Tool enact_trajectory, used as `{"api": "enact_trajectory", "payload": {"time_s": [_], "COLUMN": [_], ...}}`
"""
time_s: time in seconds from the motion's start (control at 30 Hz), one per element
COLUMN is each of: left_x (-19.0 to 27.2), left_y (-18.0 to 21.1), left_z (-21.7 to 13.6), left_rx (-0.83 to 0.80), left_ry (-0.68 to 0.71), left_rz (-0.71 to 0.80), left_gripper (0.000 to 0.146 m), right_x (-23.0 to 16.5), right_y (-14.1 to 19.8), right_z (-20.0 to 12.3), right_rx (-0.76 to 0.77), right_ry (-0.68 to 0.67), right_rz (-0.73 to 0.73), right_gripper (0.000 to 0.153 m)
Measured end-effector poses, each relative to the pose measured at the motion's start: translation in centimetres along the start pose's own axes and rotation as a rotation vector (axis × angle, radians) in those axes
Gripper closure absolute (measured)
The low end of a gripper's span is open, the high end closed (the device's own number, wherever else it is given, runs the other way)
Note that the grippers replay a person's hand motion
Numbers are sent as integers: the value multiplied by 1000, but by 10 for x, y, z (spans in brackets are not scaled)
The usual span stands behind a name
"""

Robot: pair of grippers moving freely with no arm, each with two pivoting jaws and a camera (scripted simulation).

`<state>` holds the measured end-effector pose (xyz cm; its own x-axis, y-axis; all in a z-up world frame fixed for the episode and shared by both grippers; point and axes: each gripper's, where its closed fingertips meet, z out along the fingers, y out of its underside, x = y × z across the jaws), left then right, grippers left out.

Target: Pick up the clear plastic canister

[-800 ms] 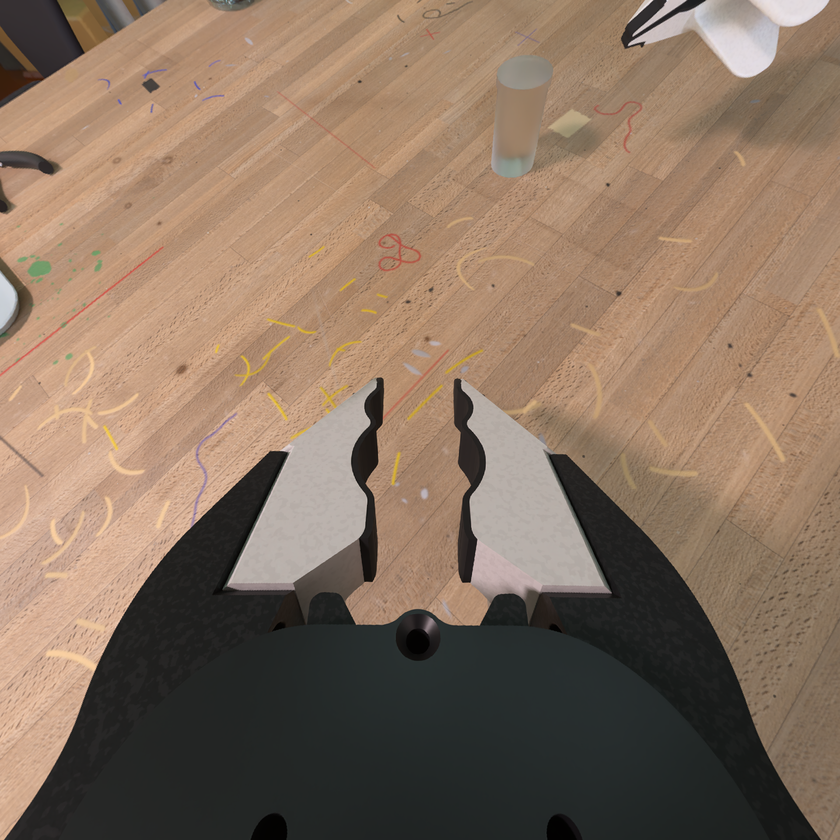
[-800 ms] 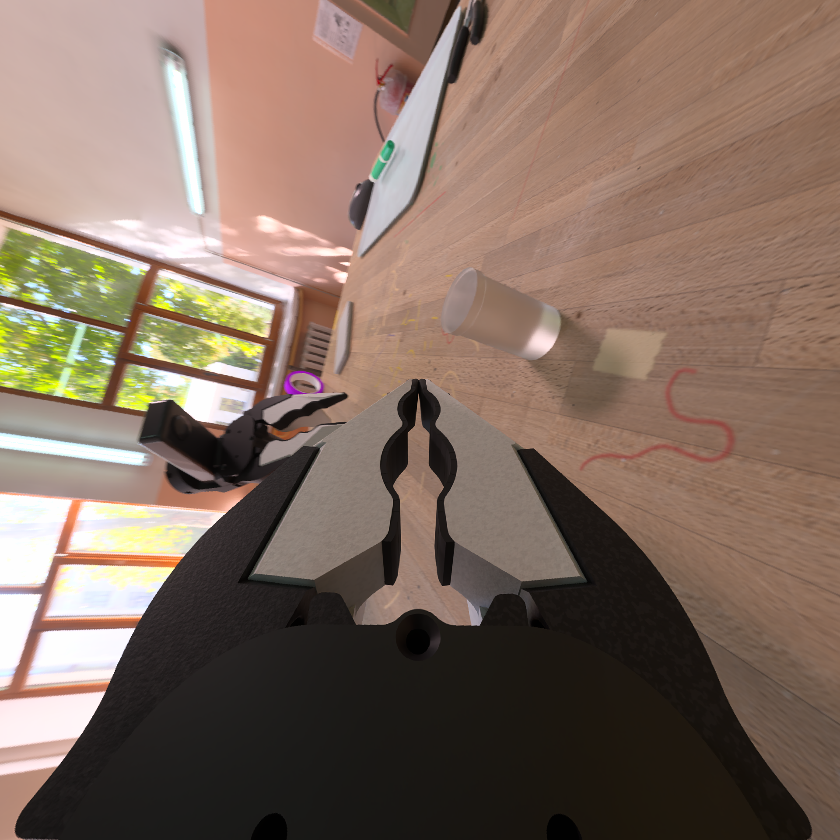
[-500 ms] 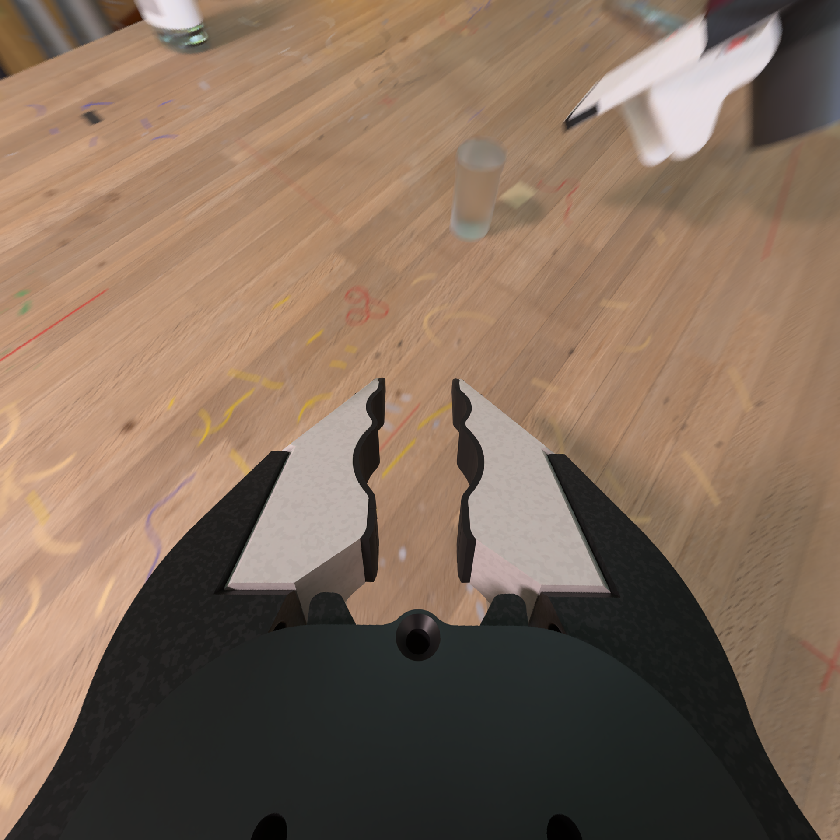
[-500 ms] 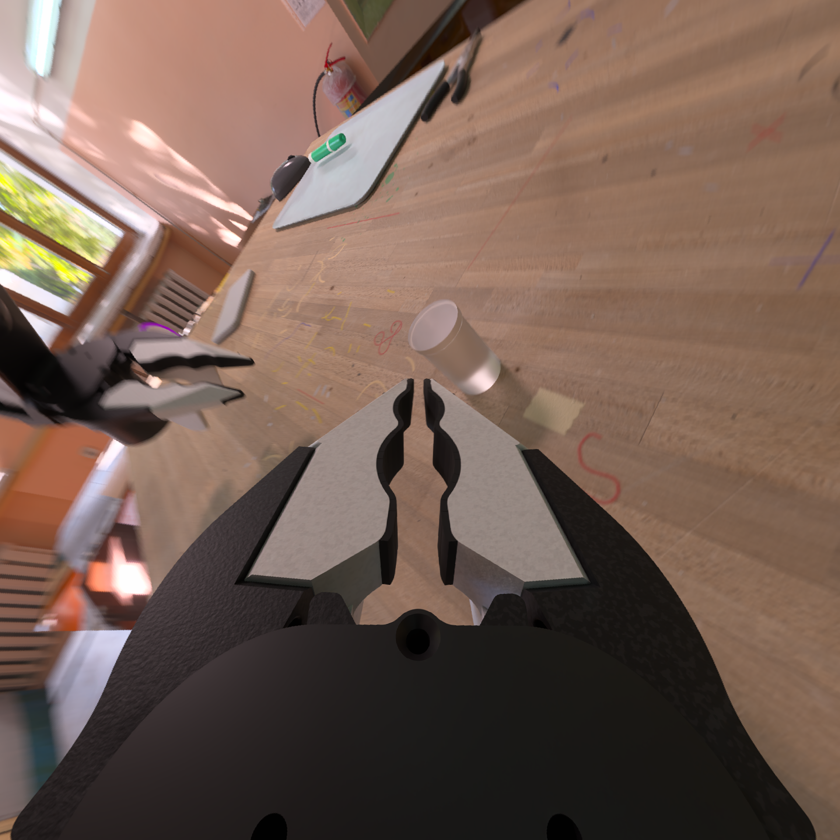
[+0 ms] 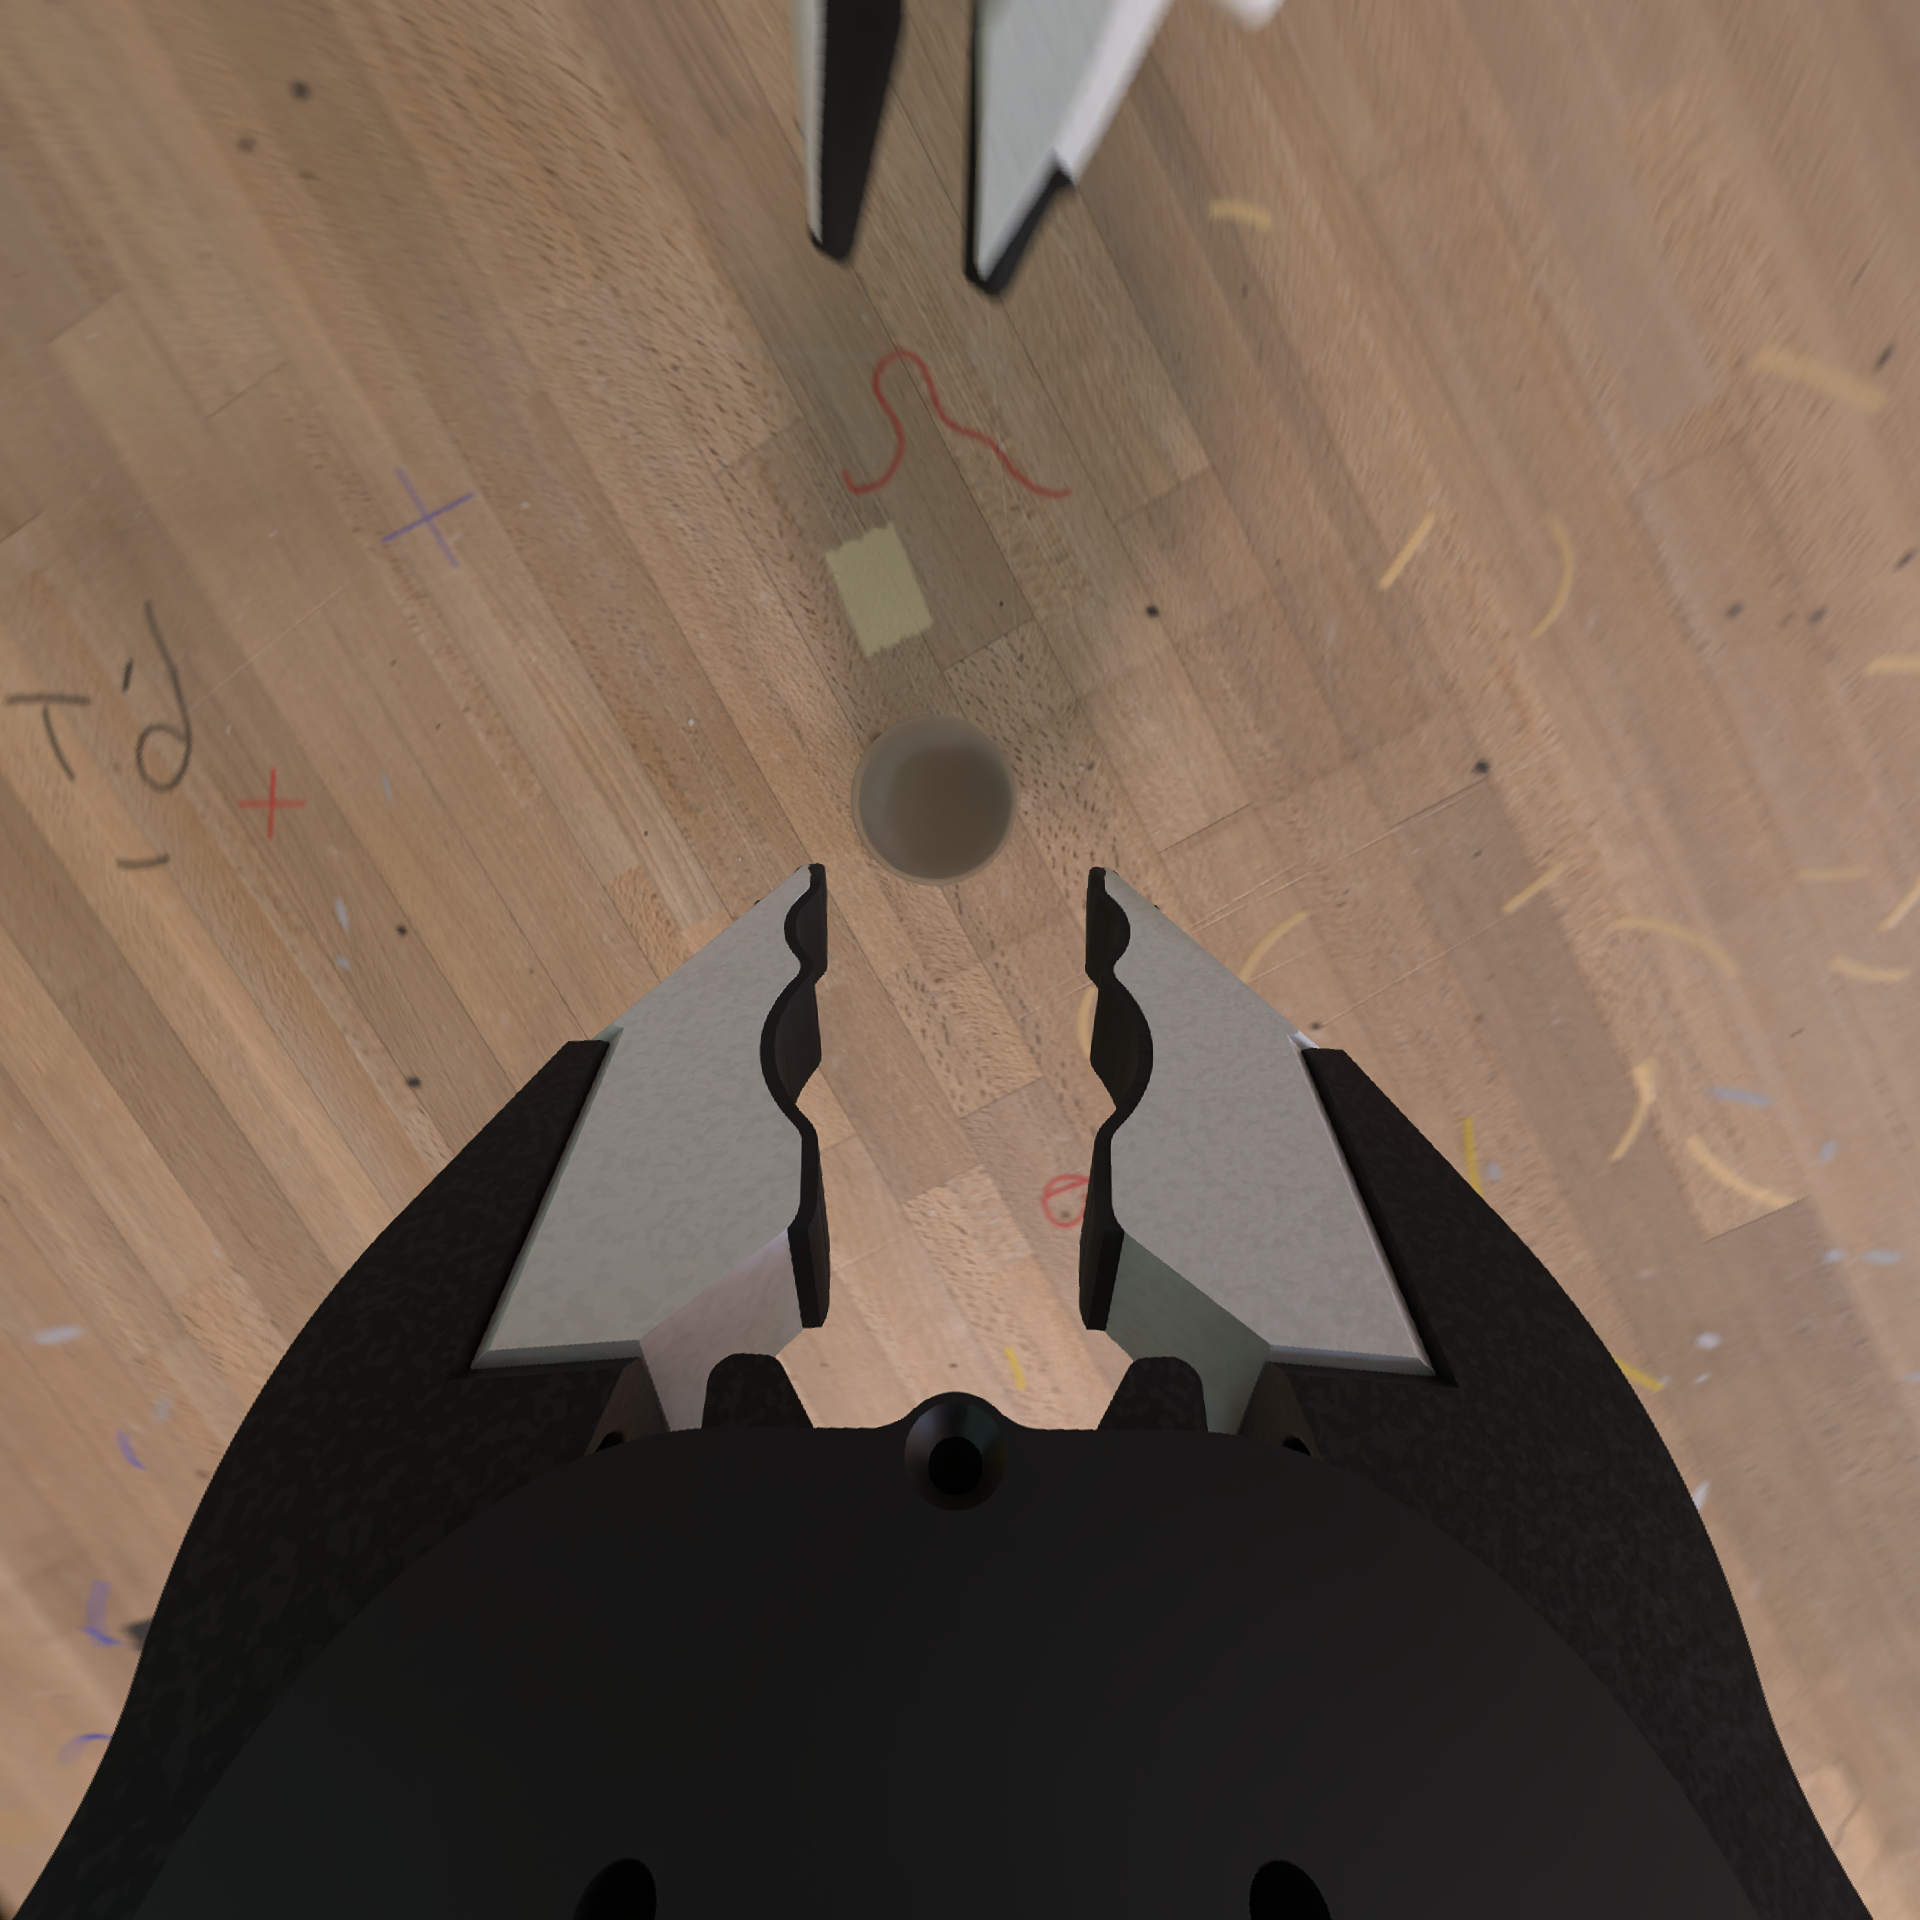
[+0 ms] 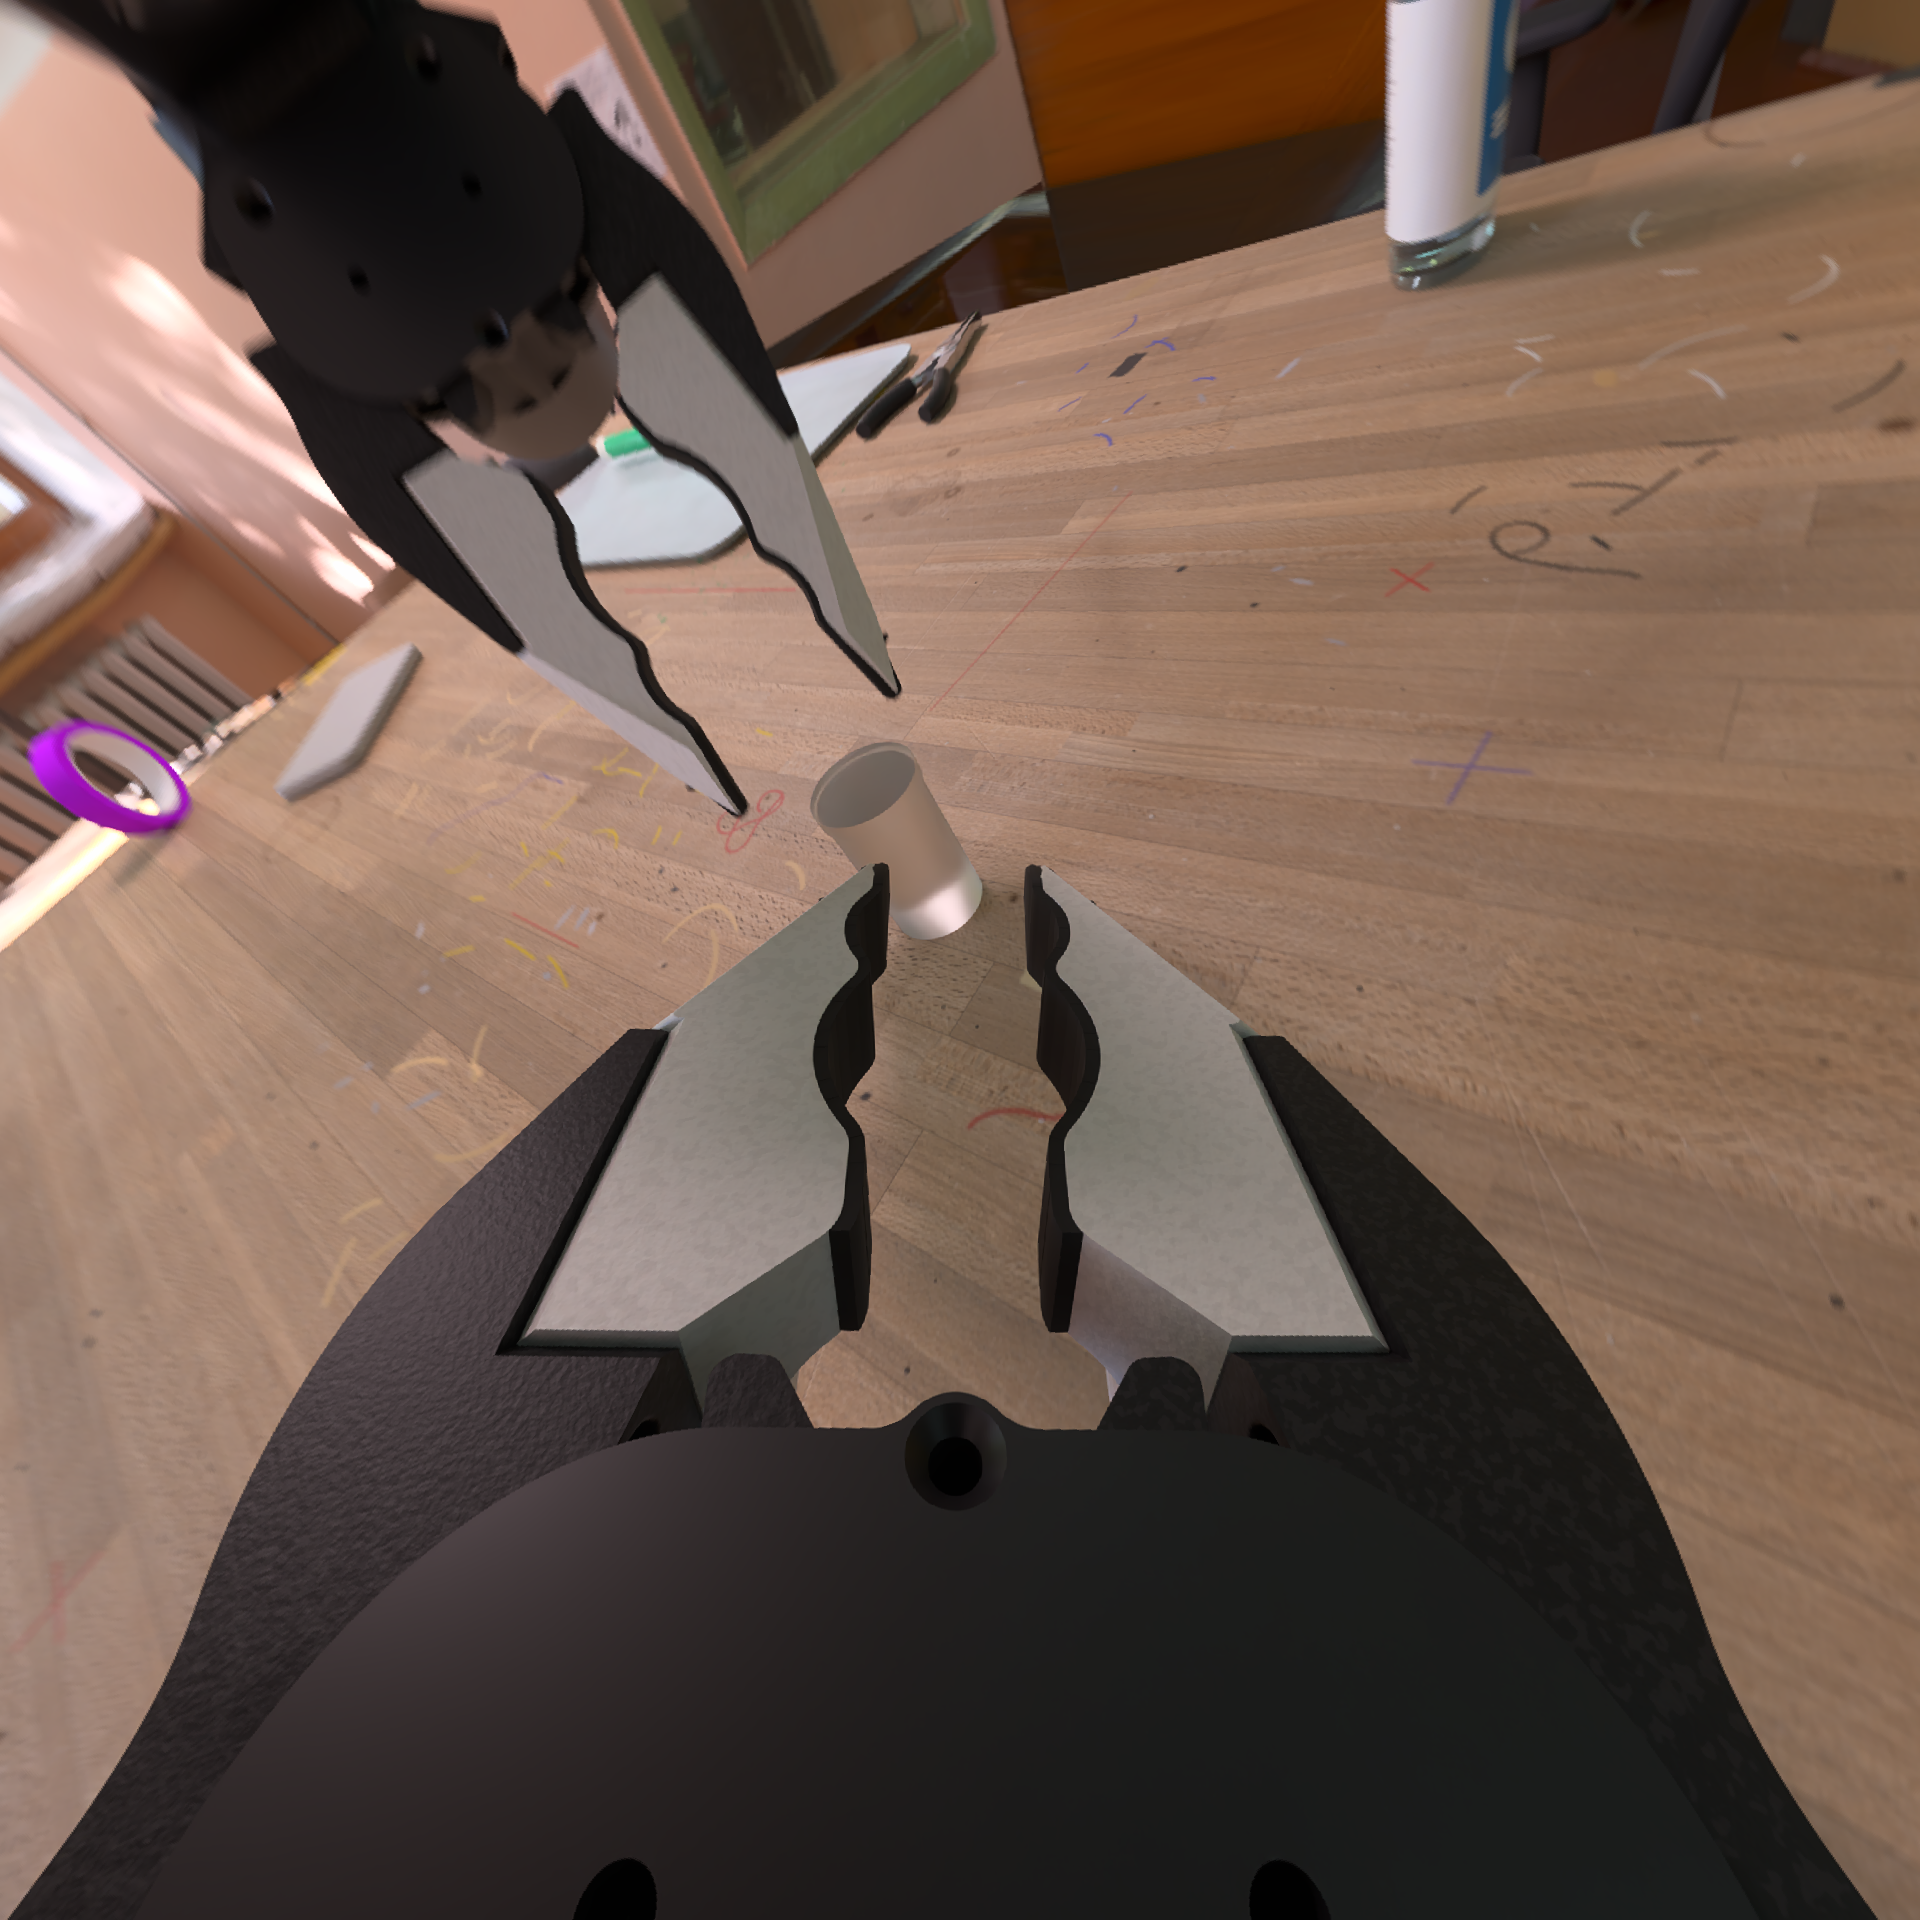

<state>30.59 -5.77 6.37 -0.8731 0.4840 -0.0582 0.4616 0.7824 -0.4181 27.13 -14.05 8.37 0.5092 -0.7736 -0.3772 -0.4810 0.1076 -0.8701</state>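
The clear plastic canister (image 5: 933, 798) stands upright on the wooden table (image 5: 416, 312). In the left wrist view I look straight down into its round mouth. My left gripper (image 5: 954, 881) hangs open above it, pointing down, fingertips just short of the rim. The canister (image 6: 896, 842) also shows in the right wrist view as a frosted tumbler. My right gripper (image 6: 956, 883) is open and empty, low over the table, its fingertips just short of the canister's base. The left gripper (image 6: 816, 748) shows there above the canister. The right gripper's fingertips (image 5: 914, 249) show at the top of the left wrist view.
A pale yellow paper square (image 5: 878, 587) and a red squiggle (image 5: 935, 431) lie just beyond the canister. Farther off stand a white bottle (image 6: 1444, 145), a whiteboard (image 6: 686, 488) with a green marker (image 6: 623, 445), pliers (image 6: 935, 369), a grey pad (image 6: 348, 722) and a purple tape roll (image 6: 104, 777).
My left gripper has swung from a slanted view to directly over the canister and opened wider. My right gripper has rolled level, opened from nearly shut, and closed in on the canister's base.
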Motion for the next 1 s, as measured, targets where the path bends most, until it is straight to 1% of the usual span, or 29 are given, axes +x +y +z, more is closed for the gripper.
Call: {"api": "enact_trajectory", "payload": {"time_s": [0.07, 0.17, 0.23, 0.3, 0.33, 0.4, 0.43, 0.5, 0.6, 0.63, 0.7, 0.77, 0.87, 0.93, 1.0], "left_x": [-3, -1, 3, 0, -5, -15, -17, -24, -30, -31, -28, -22, -12, -6, 0], "left_y": [1, -1, 0, 0, 0, 1, 0, -7, -28, -34, -41, -47, -58, -65, -73], "left_z": [11, 22, 27, 29, 28, 24, 20, 8, -25, -38, -59, -73, -87, -91, -92], "left_rx": [-66, -85, -103, -107, -103, -75, -27, 151, 573, 722, 948, 1115, 1289, 1355, 1382], "left_ry": [11, 65, 99, 78, 44, -17, -15, -9, 60, 90, 134, 178, 266, 305, 332], "left_rz": [63, 98, 120, 135, 136, 86, 22, -149, -467, -551, -664, -735, -783, -794, -785], "left_gripper": [97, 98, 104, 108, 109, 110, 110, 110, 110, 110, 110, 110, 110, 110, 110], "right_x": [5, 10, 10, 10, 9, 9, 9, 7, 0, -5, -17, -30, -50, -60, -67], "right_y": [-1, 0, 2, 4, 5, 5, 5, 4, -6, -12, -24, -35, -51, -58, -60], "right_z": [-8, -17, -20, -22, -23, -23, -23, -23, -24, -24, -25, -25, -26, -26, -25], "right_rx": [18, 34, 30, 28, 26, 22, 23, 24, 61, 89, 149, 203, 291, 326, 340], "right_ry": [-7, -18, -21, -20, -20, -17, -16, -18, -42, -56, -82, -100, -115, -121, -130], "right_rz": [64, 127, 145, 147, 145, 137, 134, 134, 117, 90, 3, -108, -283, -356, -389], "right_gripper": [127, 127, 127, 127, 128, 128, 128, 128, 129, 129, 129, 130, 130, 131, 132]}}
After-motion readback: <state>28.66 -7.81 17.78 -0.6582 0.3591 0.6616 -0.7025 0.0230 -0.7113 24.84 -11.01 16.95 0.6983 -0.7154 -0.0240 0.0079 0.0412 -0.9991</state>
